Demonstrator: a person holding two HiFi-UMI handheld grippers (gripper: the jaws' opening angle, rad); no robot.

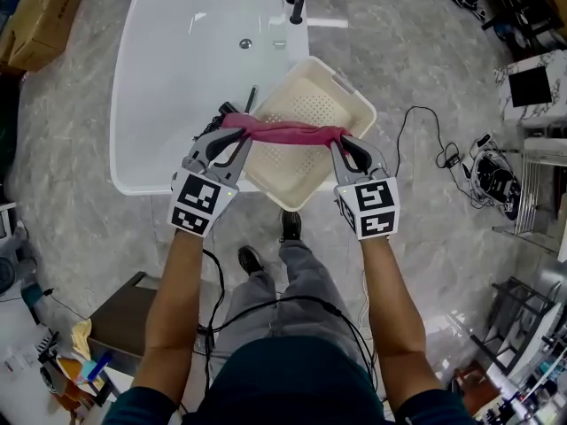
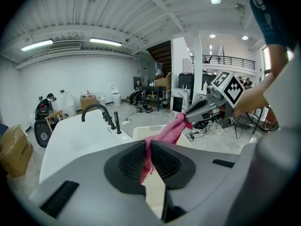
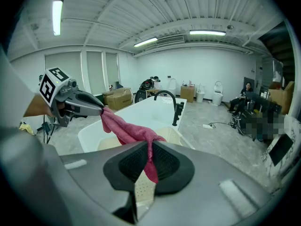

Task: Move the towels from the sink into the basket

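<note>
Holding pink towel (image 1: 283, 132) taut, left tool (image 1: 229, 121), right tool (image 1: 340, 142), above cream basket (image 1: 361, 105)

No legible text, labels, numbers or signs

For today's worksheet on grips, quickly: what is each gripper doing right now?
Left gripper: closed on one end of the pink towel.
Right gripper: closed on the towel's other end.
</note>
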